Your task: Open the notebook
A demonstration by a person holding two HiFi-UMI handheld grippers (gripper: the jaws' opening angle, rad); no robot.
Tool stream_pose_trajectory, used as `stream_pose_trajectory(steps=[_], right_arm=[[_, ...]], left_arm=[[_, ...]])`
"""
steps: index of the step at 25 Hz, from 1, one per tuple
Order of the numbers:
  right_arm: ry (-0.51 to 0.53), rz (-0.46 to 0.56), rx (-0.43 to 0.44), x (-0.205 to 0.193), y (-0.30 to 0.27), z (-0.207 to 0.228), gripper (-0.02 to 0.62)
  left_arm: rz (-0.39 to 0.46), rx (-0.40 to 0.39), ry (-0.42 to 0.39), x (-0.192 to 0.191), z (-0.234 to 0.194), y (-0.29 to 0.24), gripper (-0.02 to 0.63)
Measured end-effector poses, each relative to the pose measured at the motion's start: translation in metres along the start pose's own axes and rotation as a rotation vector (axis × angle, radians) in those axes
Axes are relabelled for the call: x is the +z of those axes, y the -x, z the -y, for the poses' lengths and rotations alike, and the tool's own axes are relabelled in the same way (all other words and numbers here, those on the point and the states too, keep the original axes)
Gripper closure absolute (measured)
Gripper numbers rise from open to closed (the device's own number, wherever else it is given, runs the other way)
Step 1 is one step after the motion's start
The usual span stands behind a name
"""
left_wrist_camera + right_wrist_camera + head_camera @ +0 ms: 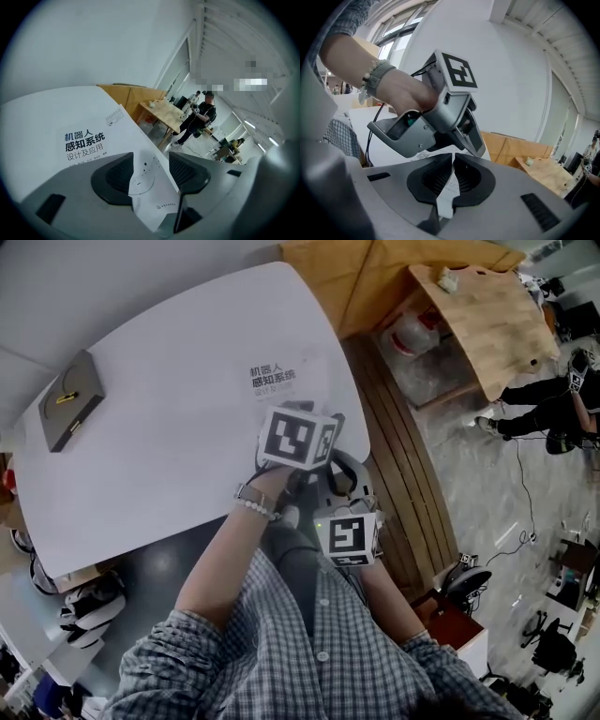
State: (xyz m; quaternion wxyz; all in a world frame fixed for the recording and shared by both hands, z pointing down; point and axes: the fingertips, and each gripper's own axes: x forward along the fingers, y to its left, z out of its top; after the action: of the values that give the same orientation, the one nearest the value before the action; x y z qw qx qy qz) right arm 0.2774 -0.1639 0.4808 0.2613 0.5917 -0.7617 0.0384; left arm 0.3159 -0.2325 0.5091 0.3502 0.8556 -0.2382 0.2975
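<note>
Right tongs [453,158] pinch notebook [84,140] edge, unseen in head view; left tongs [151,158] wide.

Steep overhead; both gripper views near notebook [84,145]

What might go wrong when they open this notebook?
The right hand-held gripper is shut on only a thin sheet of the notebook; a pull might tear or crease it. The notebook lies near the table edge, and the open left hand-held gripper isn't pressing on it, so it might slide off.
</note>
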Motion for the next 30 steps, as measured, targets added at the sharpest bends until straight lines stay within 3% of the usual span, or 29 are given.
stream_pose_trajectory(steps=[4, 6, 10, 15, 19, 23, 30], right_arm=[[0.016, 0.001, 0.003, 0.001, 0.000, -0.001, 0.565], [0.015, 0.000, 0.004, 0.001, -0.001, -0.002, 0.565], [0.013, 0.008, 0.045, 0.000, -0.002, -0.004, 0.563], [-0.021, 0.061, 0.108, 0.014, 0.008, -0.003, 0.563], [-0.113, 0.111, 0.035, 0.024, 0.023, 0.030, 0.563], [-0.145, 0.027, -0.020, -0.009, 0.004, 0.054, 0.565], [-0.208, -0.155, -0.024, -0.072, -0.033, 0.041, 0.572]], left_arm=[[-0.043, 0.019, -0.002, -0.005, -0.001, -0.012, 0.388], [-0.055, 0.025, 0.013, -0.007, -0.003, -0.014, 0.447], [-0.035, 0.015, 0.029, -0.008, -0.004, -0.013, 0.494], [0.016, -0.021, 0.122, -0.005, -0.008, -0.008, 0.515], [0.090, -0.065, 0.229, 0.001, -0.014, 0.001, 0.549], [0.137, -0.083, 0.253, 0.004, -0.015, 0.007, 0.555], [0.174, -0.092, 0.264, 0.007, -0.015, 0.022, 0.563]])
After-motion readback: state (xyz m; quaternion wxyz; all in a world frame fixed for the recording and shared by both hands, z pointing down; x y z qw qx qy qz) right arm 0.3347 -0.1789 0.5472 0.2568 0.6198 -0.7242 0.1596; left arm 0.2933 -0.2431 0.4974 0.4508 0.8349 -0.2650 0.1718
